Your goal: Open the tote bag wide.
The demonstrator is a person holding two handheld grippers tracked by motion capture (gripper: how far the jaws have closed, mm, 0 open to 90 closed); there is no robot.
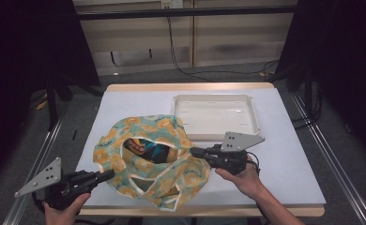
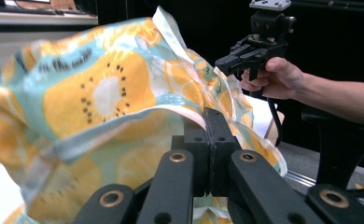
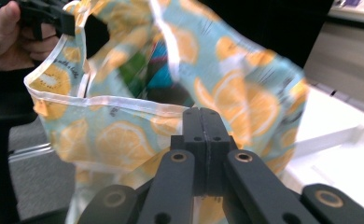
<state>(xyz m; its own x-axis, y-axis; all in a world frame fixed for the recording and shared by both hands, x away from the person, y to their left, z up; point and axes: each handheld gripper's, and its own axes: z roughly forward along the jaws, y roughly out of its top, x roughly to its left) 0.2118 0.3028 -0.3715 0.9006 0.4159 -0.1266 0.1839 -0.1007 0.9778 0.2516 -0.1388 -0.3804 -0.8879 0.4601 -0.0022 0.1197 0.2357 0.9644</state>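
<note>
A cloth bag (image 1: 125, 129) printed with orange and kiwi slices on teal lies in the middle of the table, held up by both grippers with its mouth open. Inside sits a dark, colourful snack packet (image 1: 146, 149). My left gripper (image 1: 110, 175) is shut on the bag's near-left edge, and in the left gripper view its jaws (image 2: 211, 116) pinch the white hem of the bag (image 2: 101, 93). My right gripper (image 1: 194, 152) is shut on the bag's right edge. In the right gripper view its jaws (image 3: 201, 114) clamp the hem of the bag (image 3: 236, 98), and the packet (image 3: 159, 70) shows through the mouth.
An empty white tray (image 1: 214, 117) stands just behind the bag, right of centre, also seen as the tray (image 3: 339, 158) beside my right gripper. The white table top (image 1: 289, 159) has free room to the right. Metal rails run along both table sides.
</note>
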